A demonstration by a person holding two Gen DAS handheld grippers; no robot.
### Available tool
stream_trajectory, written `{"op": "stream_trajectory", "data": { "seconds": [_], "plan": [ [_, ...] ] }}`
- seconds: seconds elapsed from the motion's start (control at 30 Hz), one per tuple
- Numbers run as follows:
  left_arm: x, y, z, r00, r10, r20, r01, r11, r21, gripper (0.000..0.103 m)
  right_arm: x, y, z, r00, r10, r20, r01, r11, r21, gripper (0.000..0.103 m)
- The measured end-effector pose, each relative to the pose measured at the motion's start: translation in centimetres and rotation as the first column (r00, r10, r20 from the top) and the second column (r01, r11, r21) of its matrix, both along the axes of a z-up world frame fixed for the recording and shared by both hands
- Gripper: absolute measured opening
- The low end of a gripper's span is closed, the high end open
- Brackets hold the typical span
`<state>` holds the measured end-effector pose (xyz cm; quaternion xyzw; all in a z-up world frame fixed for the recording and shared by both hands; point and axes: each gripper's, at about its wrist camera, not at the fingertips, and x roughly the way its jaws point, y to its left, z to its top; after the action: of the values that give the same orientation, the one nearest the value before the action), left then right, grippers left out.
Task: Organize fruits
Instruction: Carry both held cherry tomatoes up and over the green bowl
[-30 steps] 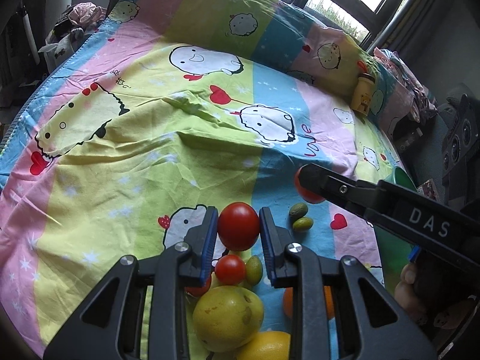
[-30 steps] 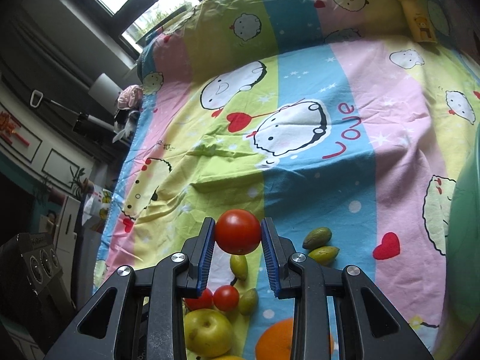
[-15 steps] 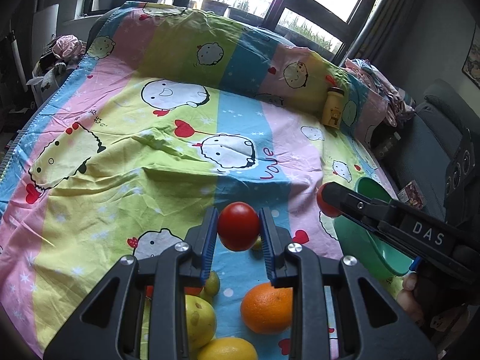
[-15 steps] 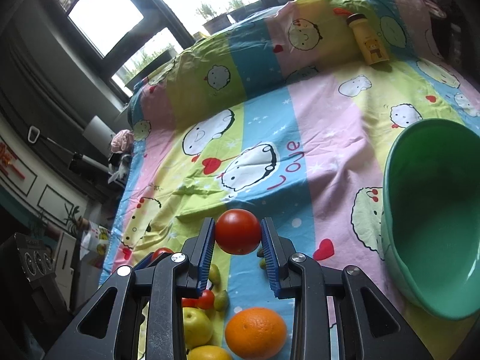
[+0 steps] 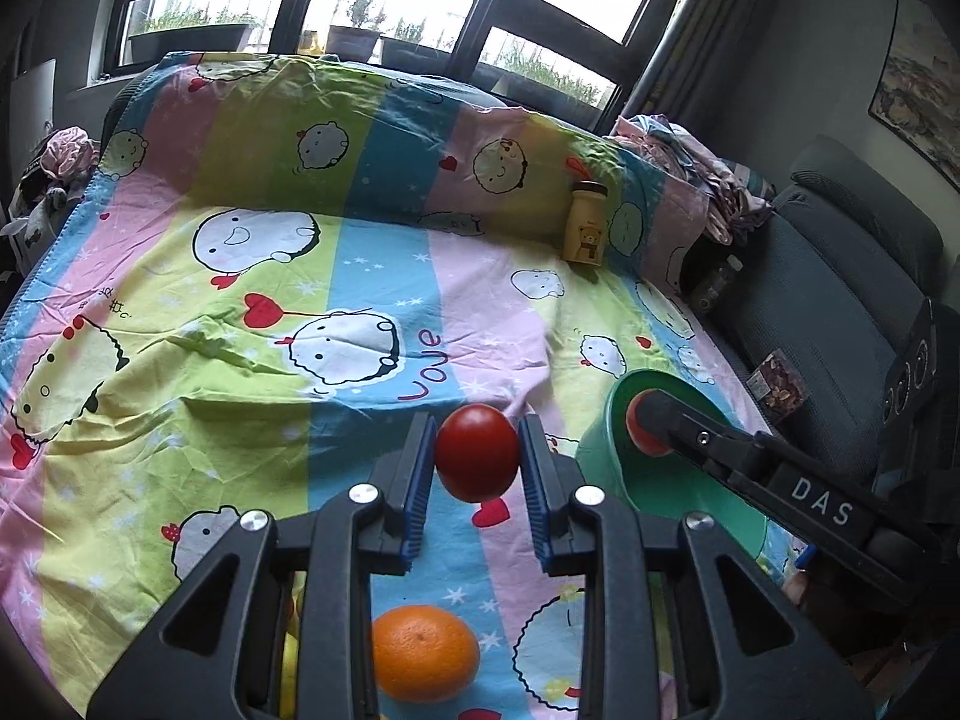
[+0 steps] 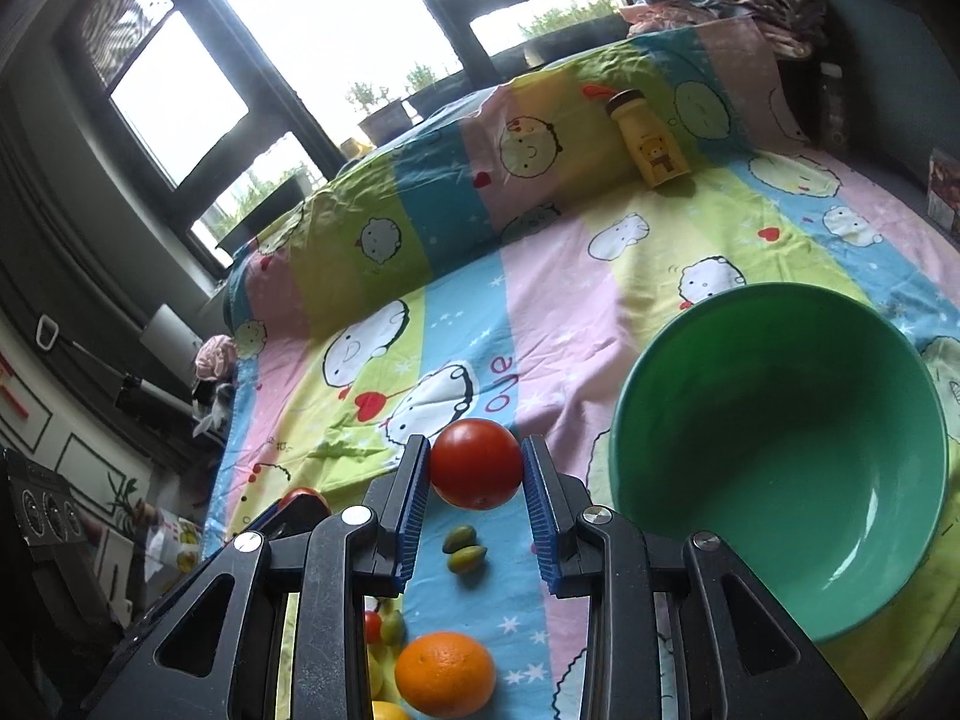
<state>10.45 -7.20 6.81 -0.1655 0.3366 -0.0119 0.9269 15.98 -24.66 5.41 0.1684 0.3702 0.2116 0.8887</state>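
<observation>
My left gripper (image 5: pixel 477 463) is shut on a red tomato (image 5: pixel 477 459), held in the air over the cartoon-print bedsheet. To its right, the right gripper (image 5: pixel 645 432) carries a second tomato above the green bowl (image 5: pixel 711 504). In the right wrist view the right gripper (image 6: pixel 476 468) is shut on its red tomato (image 6: pixel 476 463), with the empty green bowl (image 6: pixel 780 480) just to the right. An orange (image 6: pixel 445 673), two small green fruits (image 6: pixel 463 549) and a small tomato (image 6: pixel 372 626) lie on the sheet below. The orange (image 5: pixel 425 654) also shows under the left gripper.
A yellow bear-print bottle (image 5: pixel 585 231) stands against the raised back of the bedding. A dark sofa (image 5: pixel 840 300) with a snack packet (image 5: pixel 777 381) borders the bed on the right. Crumpled clothes (image 5: pixel 708 162) lie at the far right corner.
Both grippers have risen and swung right with their tomatoes held. The green bowl has come into view, and the pile of fruit has slipped toward the bottom edge.
</observation>
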Motion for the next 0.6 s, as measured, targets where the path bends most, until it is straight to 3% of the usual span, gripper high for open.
{"op": "stream_trajectory", "data": {
  "seconds": [0.6],
  "plan": [
    [4.0,-7.6,0.6,0.978,-0.21,0.014,0.21,0.977,-0.03,0.028,0.8,-9.2,-0.4,0.969,-0.248,-0.025,0.249,0.966,0.063,0.032]
  ]
}}
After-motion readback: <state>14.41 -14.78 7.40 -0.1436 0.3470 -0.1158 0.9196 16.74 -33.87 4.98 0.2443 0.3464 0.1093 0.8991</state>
